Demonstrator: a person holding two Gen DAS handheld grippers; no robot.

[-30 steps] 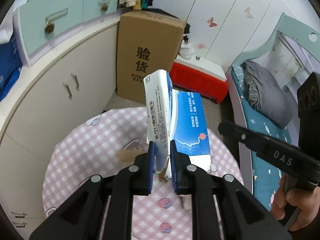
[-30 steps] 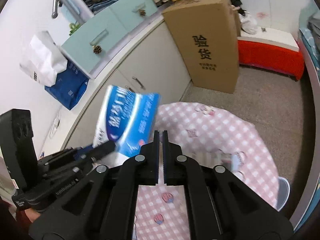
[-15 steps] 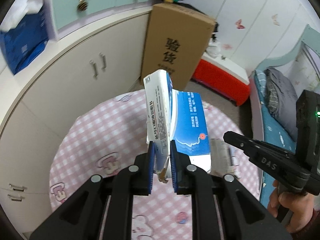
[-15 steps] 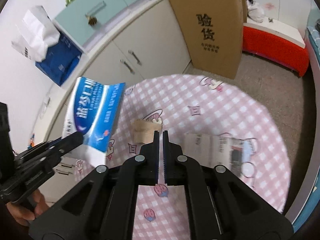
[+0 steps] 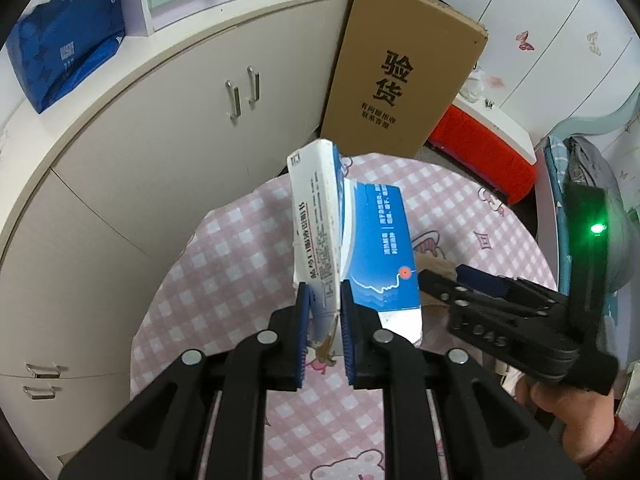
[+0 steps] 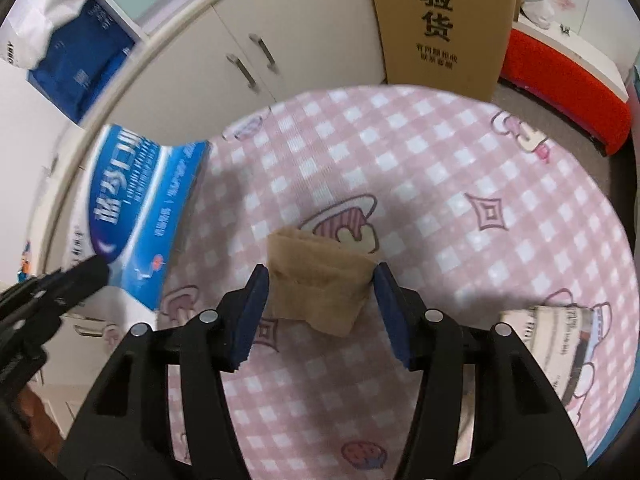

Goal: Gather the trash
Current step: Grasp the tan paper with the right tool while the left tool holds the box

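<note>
Left black two-finger gripper (image 5: 324, 308) clamped tight; right black two-finger gripper (image 6: 320, 300) spread wide, pointing down.

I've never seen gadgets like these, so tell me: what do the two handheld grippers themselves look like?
Each is matte black plastic with two long fingers faced in ribbed dark-blue pads and round silver bolts at the joints. The right gripper, seen from the left one, carries pale embossed lettering and a boxy module with a green light. A red cuff shows at the wrist.

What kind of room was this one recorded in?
Most likely a home bedroom: a bed with bedding at the right edge, cream cabinets along the wall, and a round table with pink checked cloth.
</note>
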